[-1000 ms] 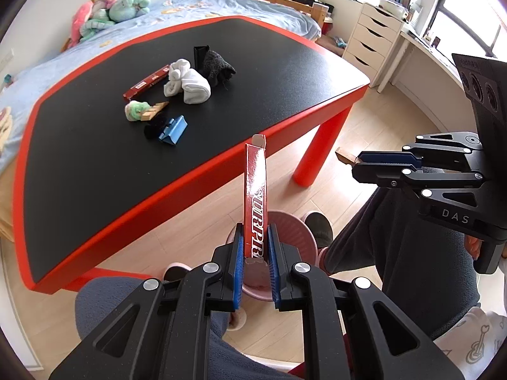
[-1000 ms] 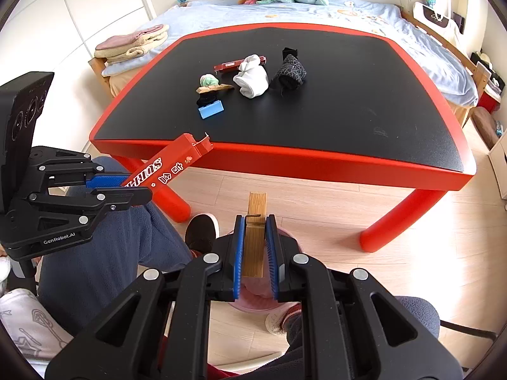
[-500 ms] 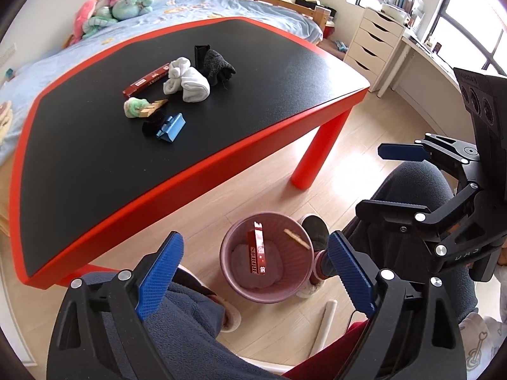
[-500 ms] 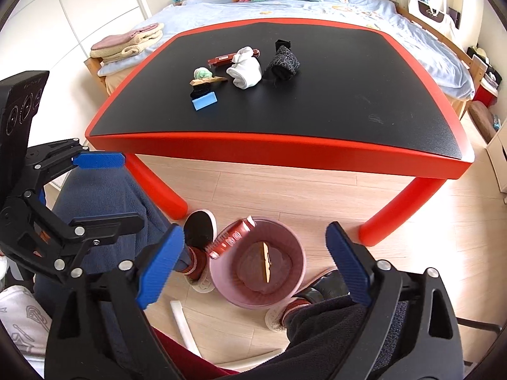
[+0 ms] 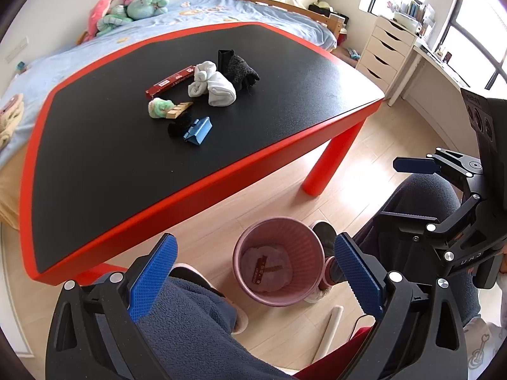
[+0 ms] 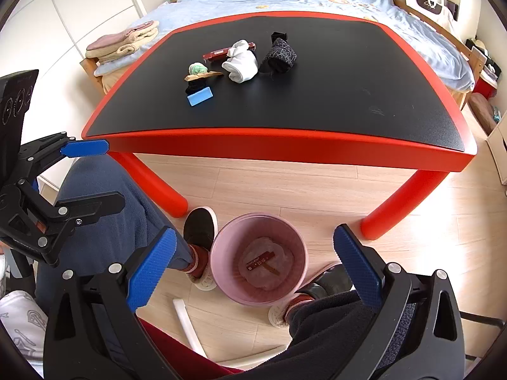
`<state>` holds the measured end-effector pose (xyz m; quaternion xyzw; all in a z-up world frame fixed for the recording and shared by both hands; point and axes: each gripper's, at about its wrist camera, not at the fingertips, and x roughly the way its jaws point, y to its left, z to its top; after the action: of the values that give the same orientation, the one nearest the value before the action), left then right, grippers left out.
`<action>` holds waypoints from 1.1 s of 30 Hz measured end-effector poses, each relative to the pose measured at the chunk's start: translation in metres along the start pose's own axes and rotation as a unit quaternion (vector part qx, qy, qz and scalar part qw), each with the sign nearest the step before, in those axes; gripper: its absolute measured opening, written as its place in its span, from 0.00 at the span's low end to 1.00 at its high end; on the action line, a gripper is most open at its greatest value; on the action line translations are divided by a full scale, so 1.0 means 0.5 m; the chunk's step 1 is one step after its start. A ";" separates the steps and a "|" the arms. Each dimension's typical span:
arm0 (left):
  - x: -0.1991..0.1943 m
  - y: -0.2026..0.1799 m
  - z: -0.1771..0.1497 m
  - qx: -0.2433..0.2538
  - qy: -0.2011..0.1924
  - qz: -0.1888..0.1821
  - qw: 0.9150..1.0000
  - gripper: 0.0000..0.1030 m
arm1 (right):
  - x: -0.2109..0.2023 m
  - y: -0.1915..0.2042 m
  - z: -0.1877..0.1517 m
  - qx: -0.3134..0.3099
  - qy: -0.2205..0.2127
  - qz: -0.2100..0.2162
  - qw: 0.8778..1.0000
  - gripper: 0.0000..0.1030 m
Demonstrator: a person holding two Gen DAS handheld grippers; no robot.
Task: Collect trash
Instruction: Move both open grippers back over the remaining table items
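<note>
Both hand-held grippers [image 5: 253, 272] [image 6: 253, 266] spread wide and empty, pink bin [image 6: 221, 253] below, wrapper print unreadable

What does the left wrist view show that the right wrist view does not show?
Only the left wrist view shows the white drawer unit and the windows at the right.

Only the right wrist view shows the folded towels on the bed corner and the white wardrobe doors.

Both show the black-topped red table with its small clutter, and the pink bin on the floor, holding a red wrapper and a wooden stick. In both, the left tool and the right tool are open and hold nothing.
</note>
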<state>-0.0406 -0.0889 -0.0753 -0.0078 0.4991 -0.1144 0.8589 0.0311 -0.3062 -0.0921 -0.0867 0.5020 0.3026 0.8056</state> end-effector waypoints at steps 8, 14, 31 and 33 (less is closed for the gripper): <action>-0.012 0.023 0.016 -0.011 -0.007 0.007 1.000 0.92 | -0.001 0.002 0.023 -0.006 -0.003 0.005 1.000 0.95; -0.028 0.053 0.051 -0.020 -0.025 0.013 0.999 0.92 | -0.012 -0.004 0.061 -0.009 -0.019 0.002 1.000 0.95; -0.008 0.147 0.179 -0.033 -0.050 0.016 0.998 0.92 | 0.002 -0.020 0.241 -0.026 -0.060 -0.004 0.998 0.95; 0.004 0.156 0.189 -0.035 -0.047 0.012 0.998 0.92 | 0.015 -0.024 0.258 -0.027 -0.060 -0.003 0.998 0.95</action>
<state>0.0563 -0.0229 -0.0398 -0.0369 0.4623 -0.0863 0.8818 0.1379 -0.2553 -0.0387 -0.0915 0.4444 0.3182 0.8324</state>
